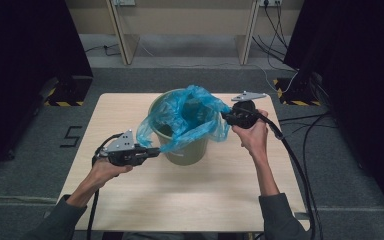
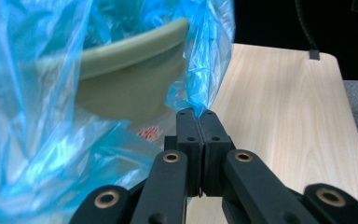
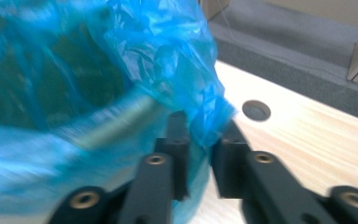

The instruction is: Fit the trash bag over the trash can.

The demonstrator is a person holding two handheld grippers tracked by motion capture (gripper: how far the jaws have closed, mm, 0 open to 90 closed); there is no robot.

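The person is fitting a blue plastic bag (image 1: 190,117) into an olive-green bin (image 1: 187,150) that is standing near the middle of the desk (image 1: 220,195), with the film draping over the rim and billowing above the opening. The left tool (image 1: 152,151) is sitting at the bin's near-left side with its jaws pressed together on a fold of the bag's edge, the film pinched right at the tips in the left gripper view (image 2: 199,115). The right tool (image 1: 226,116) is reaching in at the bin's right rim; in the right gripper view (image 3: 200,135) a hem of blue film is hanging between its jaws, which are standing slightly apart there, so they are not yet pressing on the bag as far as the blurred picture lets me judge. The bag is looking very light, thin and limp, likely slippery and easy to tear, so taking it by a bunched fold at the hem and pulling outward and down over the rim seems the safest grip. The bin appears light too and may be sliding or tipping if one side is tugged harder. A round cable hole (image 3: 256,110) is lying in the desk beside the right tool, and cables (image 1: 300,165) are trailing off the right edge, out of the working path.
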